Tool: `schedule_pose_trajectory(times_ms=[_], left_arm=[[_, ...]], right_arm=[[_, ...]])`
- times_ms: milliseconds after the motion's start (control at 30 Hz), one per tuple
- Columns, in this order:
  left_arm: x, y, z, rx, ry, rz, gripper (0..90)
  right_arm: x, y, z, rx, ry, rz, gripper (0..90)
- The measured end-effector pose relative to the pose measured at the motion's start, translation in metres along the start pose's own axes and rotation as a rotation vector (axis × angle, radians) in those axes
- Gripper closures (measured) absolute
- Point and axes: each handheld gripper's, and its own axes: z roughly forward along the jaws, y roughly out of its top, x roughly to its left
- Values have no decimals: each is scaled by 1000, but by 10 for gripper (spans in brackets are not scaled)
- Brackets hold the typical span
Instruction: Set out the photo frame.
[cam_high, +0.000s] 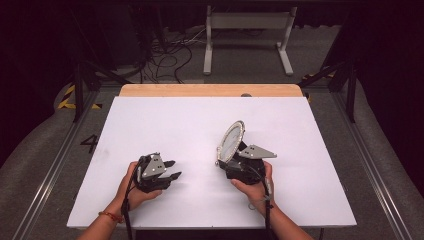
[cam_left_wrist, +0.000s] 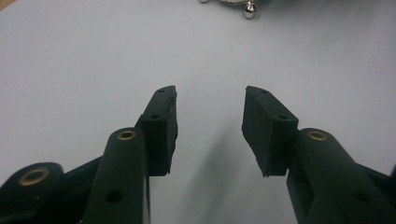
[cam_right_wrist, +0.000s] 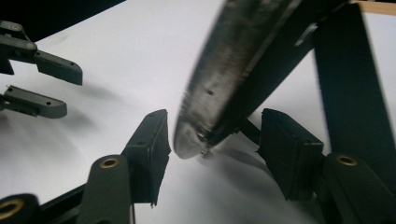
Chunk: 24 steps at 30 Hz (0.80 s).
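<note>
An oval mirror (cam_high: 231, 141) with a beaded silver rim stands tilted on the white tabletop (cam_high: 200, 125), right of centre. My right gripper (cam_high: 227, 162) sits just behind its lower edge. In the right gripper view the mirror's blurred rim (cam_right_wrist: 224, 79) hangs between the two pads without touching either, so my right gripper (cam_right_wrist: 215, 114) is open. The mirror's dark back strut (cam_right_wrist: 345, 70) rises at the right. My left gripper (cam_high: 175, 169) rests open at the front left, nothing between its fingers (cam_left_wrist: 210, 93). It also shows from the right gripper view (cam_right_wrist: 65, 91). Beaded feet of the mirror (cam_left_wrist: 249, 11) peek in ahead of it.
A wooden strip (cam_high: 210, 90) borders the table's far edge. Beyond it on the floor are a white metal stand (cam_high: 247, 30) and loose cables (cam_high: 170, 55). Metal rails (cam_high: 55, 165) run along both sides of the table.
</note>
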Motion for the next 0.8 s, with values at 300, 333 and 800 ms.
schedule_pose_trajectory(times_ms=[300,333,800], left_arm=[[-3,3,5,10,-9,10,511],[-3,3,5,10,-9,10,508],[1,1,-1,4,11,12,481]], right_arm=[[-3,0,3,-26,-9,-7,516],[-3,0,3,-26,-9,-7,516],[-2,-3,-4,-33,-11,9,462]])
